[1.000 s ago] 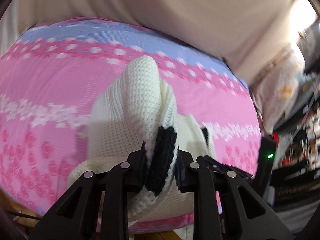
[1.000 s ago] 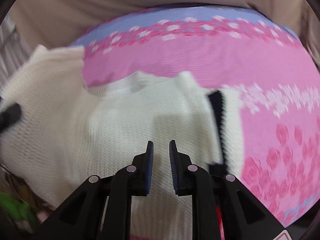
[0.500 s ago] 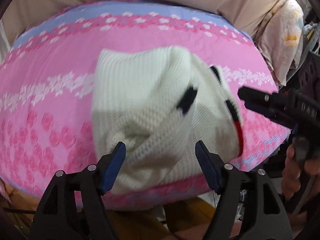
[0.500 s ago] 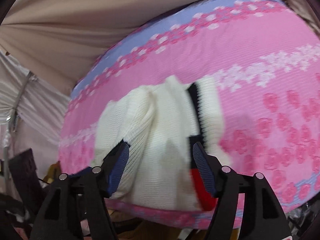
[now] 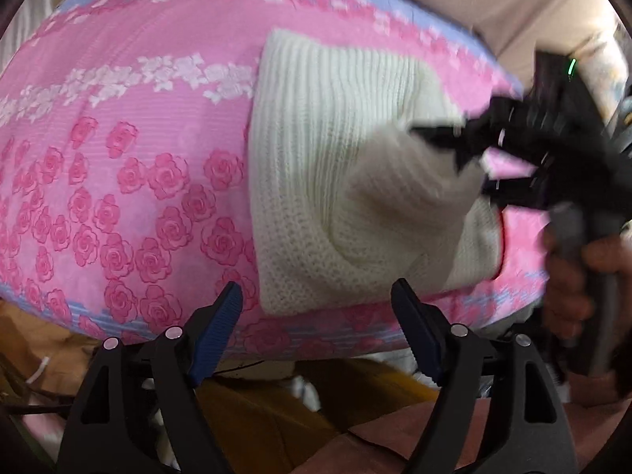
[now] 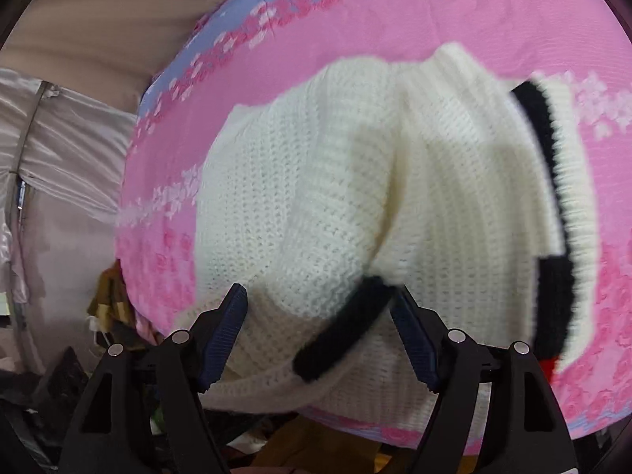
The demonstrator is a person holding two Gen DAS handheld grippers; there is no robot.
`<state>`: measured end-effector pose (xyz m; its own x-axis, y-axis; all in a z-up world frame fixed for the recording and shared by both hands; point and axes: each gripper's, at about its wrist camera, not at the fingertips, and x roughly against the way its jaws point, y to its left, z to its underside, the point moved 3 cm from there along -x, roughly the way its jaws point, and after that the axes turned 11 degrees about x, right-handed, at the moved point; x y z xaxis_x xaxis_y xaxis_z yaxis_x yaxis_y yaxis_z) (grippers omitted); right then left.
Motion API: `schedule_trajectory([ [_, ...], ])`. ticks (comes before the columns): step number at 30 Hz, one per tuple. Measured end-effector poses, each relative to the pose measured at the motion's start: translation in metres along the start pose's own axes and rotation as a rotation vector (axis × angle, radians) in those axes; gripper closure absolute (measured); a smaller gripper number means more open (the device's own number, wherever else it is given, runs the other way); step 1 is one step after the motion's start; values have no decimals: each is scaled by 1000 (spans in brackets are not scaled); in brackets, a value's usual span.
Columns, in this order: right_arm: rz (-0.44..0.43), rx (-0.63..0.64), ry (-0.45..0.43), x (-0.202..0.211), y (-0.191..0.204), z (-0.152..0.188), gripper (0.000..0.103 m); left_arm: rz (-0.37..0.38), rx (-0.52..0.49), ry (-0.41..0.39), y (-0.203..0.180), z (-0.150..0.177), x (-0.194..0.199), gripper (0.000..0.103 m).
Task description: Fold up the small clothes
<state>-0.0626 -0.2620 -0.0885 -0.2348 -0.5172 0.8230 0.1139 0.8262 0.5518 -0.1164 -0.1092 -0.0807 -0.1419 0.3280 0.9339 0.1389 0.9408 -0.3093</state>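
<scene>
Black-trimmed sleeve, clamped in left claw a second earlier, was released; both claws' jaws were just opened wide. White knit sweater was left folded on pink rose-print bed cover. Nothing was held by left claw. Right claw was spread over sleeve cuff, pads seemingly clear of knit, though view was blurred.
</scene>
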Motion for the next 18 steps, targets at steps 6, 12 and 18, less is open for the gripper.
schedule_trajectory([
  [6, -298, -23, -282, 79, -5, -7, 88, -22, -39, 11, -7, -2, -8, 32],
  [12, 17, -154, -144, 62, -116, 38, 82, -45, -45, 35, -15, -4, -26, 32],
  [18, -105, -64, -322, 106, -73, 45, 26, -52, -19, 48, -16, -1, -35, 31],
])
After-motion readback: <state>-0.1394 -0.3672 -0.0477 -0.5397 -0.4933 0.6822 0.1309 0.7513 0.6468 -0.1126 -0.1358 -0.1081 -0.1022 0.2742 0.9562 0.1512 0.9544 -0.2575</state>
